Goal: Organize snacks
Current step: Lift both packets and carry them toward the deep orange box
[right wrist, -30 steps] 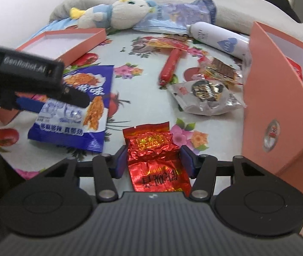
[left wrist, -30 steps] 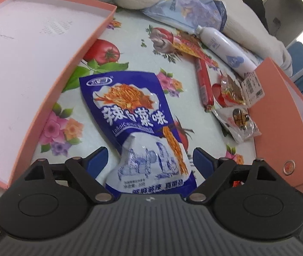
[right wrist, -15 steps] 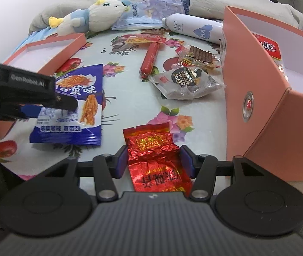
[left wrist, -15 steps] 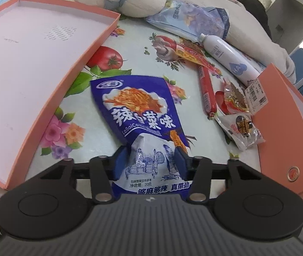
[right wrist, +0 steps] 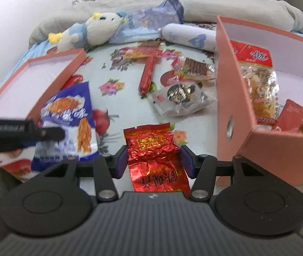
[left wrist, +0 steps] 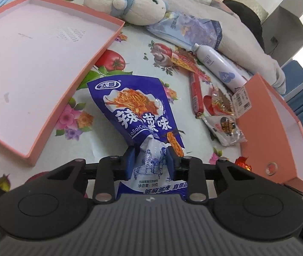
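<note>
1. Now the left gripper has the blue bag between its jaws. The jaws are closing, and the blue pads already squeeze the bag's low end, so it crumples there.
2. The bag's top end tips up off the flowered cloth, likely because it is being picked up to go away.
3. The right gripper is clamped on the red packet. Its pads press both sides, and the foil is wrinkled from the grip.
4. Each hand holds one snack, so two can go at once.
5. A pink box stands at the cloth's right edge, just beside the red packet. It already has snacks inside, so it looks like the place for them.
6. A flat pink lid lies open at the left edge, beside the blue bag.
7. A sausage, a clear pack and another small packet still lie in the middle, waiting their turn.
8. A toy and a white bottle lie at the far edge.
</note>
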